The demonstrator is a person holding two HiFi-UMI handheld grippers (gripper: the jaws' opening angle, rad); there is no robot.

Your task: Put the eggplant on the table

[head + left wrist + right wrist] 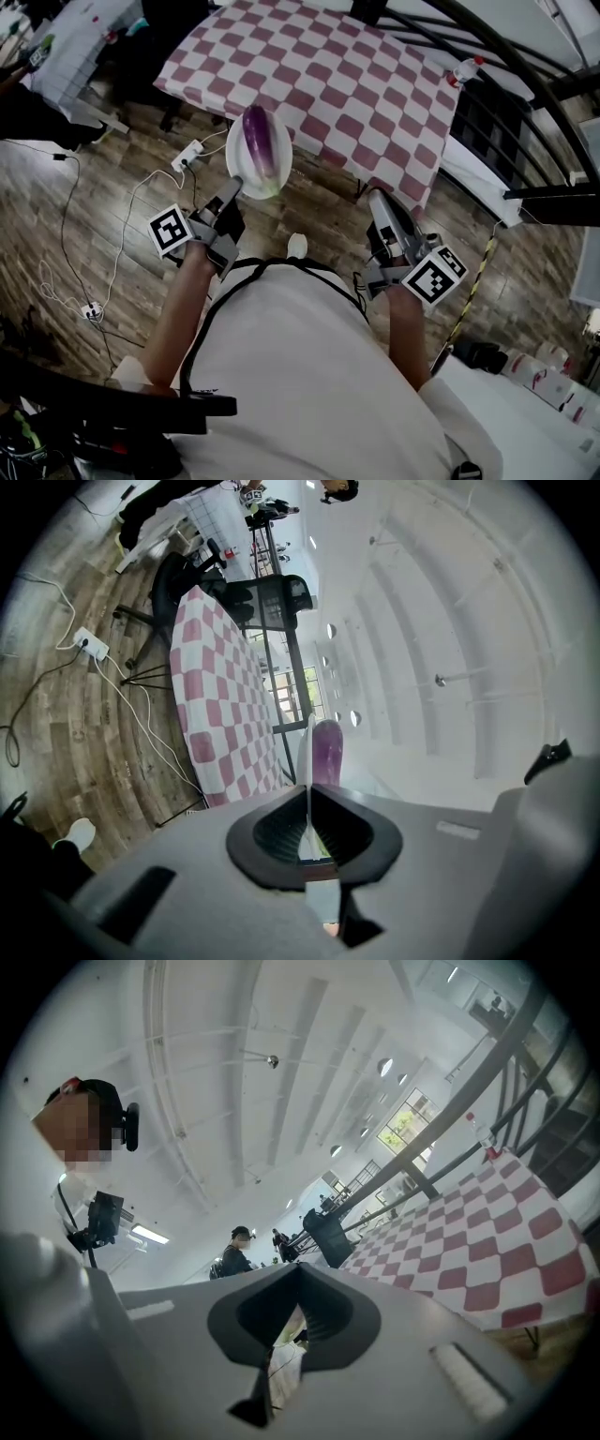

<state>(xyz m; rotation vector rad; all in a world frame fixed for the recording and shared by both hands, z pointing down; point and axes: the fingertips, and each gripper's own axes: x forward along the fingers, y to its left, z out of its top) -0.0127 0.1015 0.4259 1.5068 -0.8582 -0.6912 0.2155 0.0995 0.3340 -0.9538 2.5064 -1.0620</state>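
Head view: the eggplant (264, 145) lies on a plate (234, 167) pinched by the left hand-held gripper (234, 194); the right hand-held gripper (377, 199) is closed, empty. The plate should be kept level until the far surface (356, 84) is reached.

My left claw (308, 789) hides part of the eggplant (327, 752); the head view's top edge crops the desk (375, 84).

Glossy purple eggplant (263, 141) with a pale streak, lying lengthwise on a white plate (234, 161), pink-and-white checkered surface (356, 84) just beyond that plate
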